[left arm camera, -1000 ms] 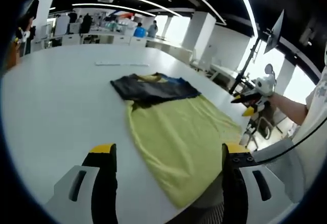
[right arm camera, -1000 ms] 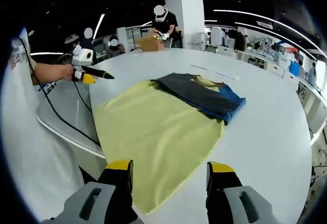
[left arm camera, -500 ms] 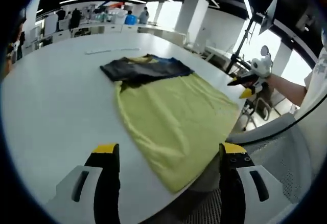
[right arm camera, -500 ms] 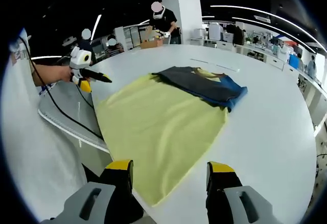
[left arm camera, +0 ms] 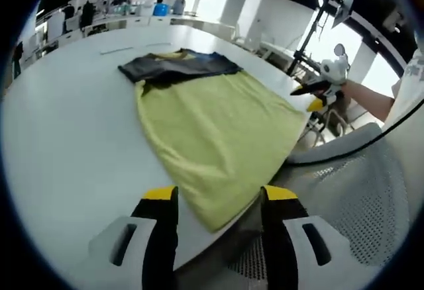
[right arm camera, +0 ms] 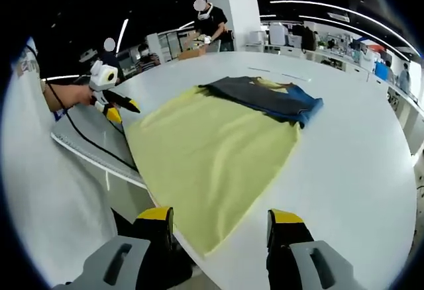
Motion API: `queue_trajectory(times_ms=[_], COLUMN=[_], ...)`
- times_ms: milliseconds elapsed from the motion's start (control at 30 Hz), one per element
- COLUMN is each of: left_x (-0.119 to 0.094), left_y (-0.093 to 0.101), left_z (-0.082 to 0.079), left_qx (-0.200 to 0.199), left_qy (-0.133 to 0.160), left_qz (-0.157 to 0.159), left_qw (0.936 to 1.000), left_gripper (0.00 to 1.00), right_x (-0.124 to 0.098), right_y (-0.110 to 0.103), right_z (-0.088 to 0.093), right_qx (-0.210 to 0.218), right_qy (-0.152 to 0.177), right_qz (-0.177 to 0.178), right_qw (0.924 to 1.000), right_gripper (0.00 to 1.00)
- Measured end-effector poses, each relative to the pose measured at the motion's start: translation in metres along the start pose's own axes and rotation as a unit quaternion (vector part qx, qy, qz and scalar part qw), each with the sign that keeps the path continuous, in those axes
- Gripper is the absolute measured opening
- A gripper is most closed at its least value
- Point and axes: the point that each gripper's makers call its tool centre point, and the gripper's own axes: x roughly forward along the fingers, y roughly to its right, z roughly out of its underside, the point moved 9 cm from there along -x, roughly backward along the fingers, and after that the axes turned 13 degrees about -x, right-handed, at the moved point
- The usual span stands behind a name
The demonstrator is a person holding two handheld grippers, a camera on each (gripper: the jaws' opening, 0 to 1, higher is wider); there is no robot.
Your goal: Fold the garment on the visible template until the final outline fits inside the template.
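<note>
A yellow-green garment (left arm camera: 212, 124) lies spread on the white table (left arm camera: 66, 124), its dark grey and blue part (left arm camera: 175, 66) bunched at the far end. Its near corner hangs at the table edge, just ahead of my open left gripper (left arm camera: 220, 194), whose jaws hold nothing. In the right gripper view the same garment (right arm camera: 212, 151) reaches toward my open right gripper (right arm camera: 220, 215), with the dark part (right arm camera: 271, 99) farther off. The right gripper (left arm camera: 313, 93) shows at the garment's right side, held by a hand. The left gripper (right arm camera: 114, 103) shows beyond the left edge.
A grey mesh chair (left arm camera: 344, 191) stands against the table edge on the near right. A black cable (right arm camera: 86, 145) runs along the table's rim. People (right arm camera: 211, 20) work at benches far behind. A thin strip (left arm camera: 126, 49) lies on the far table top.
Both cameras have come lower and closer to the garment's near edge. My left gripper's jaws stand narrower than before. The garment lies as it did.
</note>
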Motion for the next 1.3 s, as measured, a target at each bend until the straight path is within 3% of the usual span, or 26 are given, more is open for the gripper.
queue_trajectory(times_ms=[567,1067,1200,1300], left_x=[-0.002,0.002,0.004,0.004], left_y=[-0.012,-0.017,-0.016,-0.017], left_z=[0.013,0.024,0.024,0.024], left_qx=[-0.001,-0.018,-0.017,-0.017], left_qy=[-0.040,-0.065,-0.067,-0.070], left_qz=[-0.019,-0.041,-0.040,-0.041], left_qw=[0.9990,0.9969,0.9968,0.9966], left_gripper=[0.24,0.17,0.15,0.12], right_x=[0.002,0.001,0.000,-0.001], right_y=[-0.008,-0.010,-0.010,-0.012], right_z=[0.011,0.019,0.021,0.022], right_qx=[0.009,0.011,0.014,0.011], right_qy=[-0.005,-0.013,-0.015,-0.020], right_qz=[-0.013,-0.024,-0.032,-0.045], right_qw=[0.9999,0.9996,0.9993,0.9987], right_gripper=[0.52,0.45,0.38,0.26])
